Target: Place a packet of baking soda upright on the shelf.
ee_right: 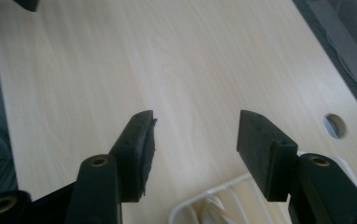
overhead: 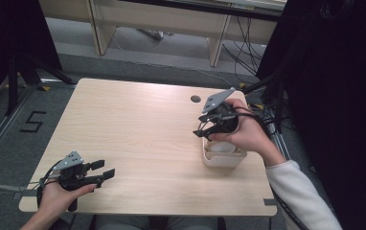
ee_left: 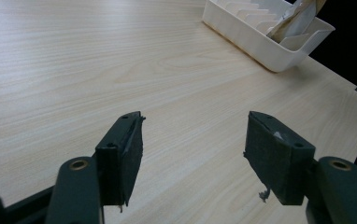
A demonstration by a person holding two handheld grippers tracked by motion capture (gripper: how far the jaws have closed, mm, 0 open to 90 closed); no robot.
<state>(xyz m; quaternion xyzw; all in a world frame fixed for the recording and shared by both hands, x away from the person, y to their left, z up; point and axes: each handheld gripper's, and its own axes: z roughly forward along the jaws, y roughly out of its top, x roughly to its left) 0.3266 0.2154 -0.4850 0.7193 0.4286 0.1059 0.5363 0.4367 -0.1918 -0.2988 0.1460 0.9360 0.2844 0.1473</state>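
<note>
White tray sits directly under the right gripper, whose spread, empty jaws hang over its far rim; the left gripper, also spread and empty, lies well apart, so the right is nearer

Smooth wood-grain table, white plastic rack

we see light wood table, round cable hole | grey carpet floor, taped "5" mark | pale desk legs behind, cables | black curtains both sides
</note>
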